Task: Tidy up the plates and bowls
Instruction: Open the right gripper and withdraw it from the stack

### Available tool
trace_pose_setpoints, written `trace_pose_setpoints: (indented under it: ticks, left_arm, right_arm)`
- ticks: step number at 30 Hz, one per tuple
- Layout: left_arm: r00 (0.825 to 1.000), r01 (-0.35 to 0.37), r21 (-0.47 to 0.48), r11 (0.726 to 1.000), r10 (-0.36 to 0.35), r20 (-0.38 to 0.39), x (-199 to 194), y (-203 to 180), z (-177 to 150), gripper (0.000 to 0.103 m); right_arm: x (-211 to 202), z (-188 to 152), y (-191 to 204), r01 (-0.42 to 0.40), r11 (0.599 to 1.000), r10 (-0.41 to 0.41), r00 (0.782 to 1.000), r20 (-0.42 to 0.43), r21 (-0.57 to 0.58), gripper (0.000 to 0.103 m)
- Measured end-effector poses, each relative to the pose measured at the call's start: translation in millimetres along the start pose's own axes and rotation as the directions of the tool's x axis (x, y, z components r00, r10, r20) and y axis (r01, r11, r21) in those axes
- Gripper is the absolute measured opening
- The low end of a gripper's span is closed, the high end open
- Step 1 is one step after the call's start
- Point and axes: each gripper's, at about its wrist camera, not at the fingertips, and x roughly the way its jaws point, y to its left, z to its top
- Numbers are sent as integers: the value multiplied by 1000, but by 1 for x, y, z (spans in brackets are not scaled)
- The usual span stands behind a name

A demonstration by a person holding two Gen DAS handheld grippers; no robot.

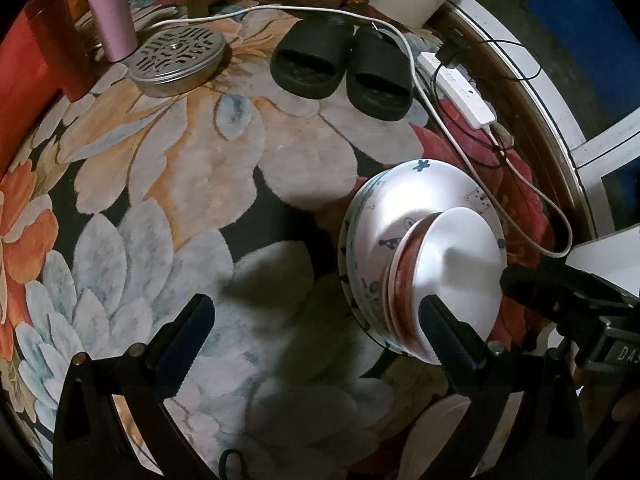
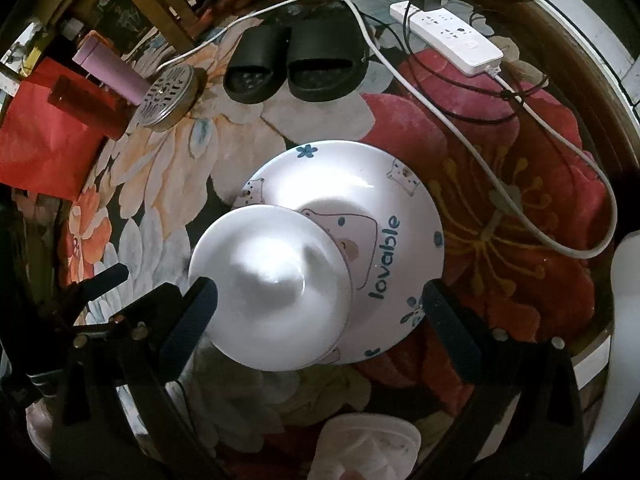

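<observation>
Bowls stacked on printed plate, floral rug; slippers at twelve o'clock. Left gripper, right gripper: fingers wide apart, gripping nothing.

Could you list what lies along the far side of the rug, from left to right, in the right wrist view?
Red bottle → pink bottle → round metal grate → black slippers → white power strip.

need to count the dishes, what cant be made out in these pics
- Stack count: left wrist view is side-on; the rims blur together and the left finger covers its near edge.
- Right wrist view: top bowl hides what is beneath it on the plate.
- Pale object: blurred, cut by the bottom edge.
</observation>
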Motion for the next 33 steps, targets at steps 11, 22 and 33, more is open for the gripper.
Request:
trace_pose_setpoints:
  ticks: [11, 22, 33]
  left_arm:
    - [1000, 8, -21, 1000, -8, 11, -3, 15, -7, 102]
    - [999, 34, -50, 998, -34, 2, -3, 28, -11, 102]
    - [1000, 19, -61, 998, -18, 11, -7, 41, -15, 102]
  right_arm:
    - [5, -5, 12, -1, 1000, 1, 1000, -13, -10, 103]
    - [8, -6, 23, -23, 999, 23, 1000, -8, -25, 103]
    - [10, -9, 35, -33, 999, 32, 999, -10, -36, 103]
